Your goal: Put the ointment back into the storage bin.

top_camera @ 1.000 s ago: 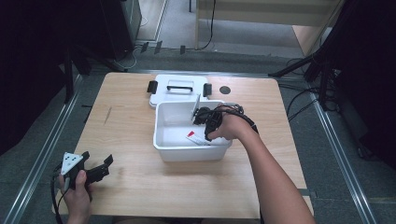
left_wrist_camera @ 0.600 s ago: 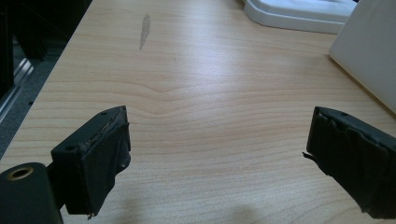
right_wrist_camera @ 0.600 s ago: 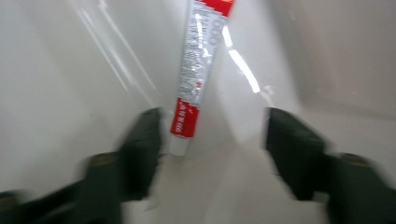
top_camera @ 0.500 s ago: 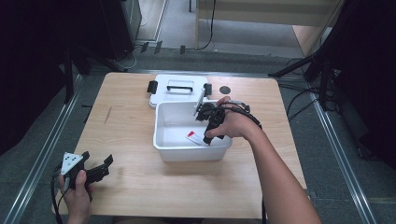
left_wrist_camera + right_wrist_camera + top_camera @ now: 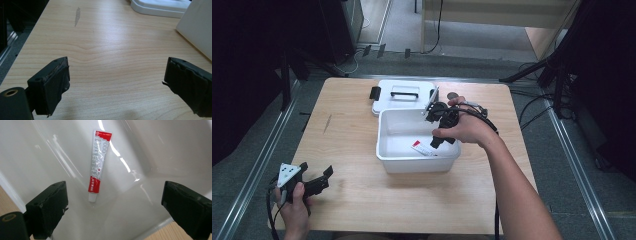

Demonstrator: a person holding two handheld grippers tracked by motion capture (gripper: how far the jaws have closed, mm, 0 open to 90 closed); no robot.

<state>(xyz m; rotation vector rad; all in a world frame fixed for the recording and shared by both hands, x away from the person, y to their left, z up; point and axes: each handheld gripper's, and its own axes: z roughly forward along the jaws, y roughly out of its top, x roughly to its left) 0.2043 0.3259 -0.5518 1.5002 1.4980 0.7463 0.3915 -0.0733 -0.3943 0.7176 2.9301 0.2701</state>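
- The red-and-white tube [image 5: 98,165] lay flat in the white bin [image 5: 388,122], its long axis slanted, cap toward the bin's front wall.
- The right gripper [image 5: 110,210] hung above it, jaws spread wide.
- The left gripper [image 5: 117,87] gaped empty near the desk's [image 5: 352,130] front-left corner.

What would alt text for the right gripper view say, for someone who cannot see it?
A red and white tube lies flat on the bottom of a white plastic bin, its white cap toward the camera. The right gripper has its two black jaws wide apart above it, not touching it.
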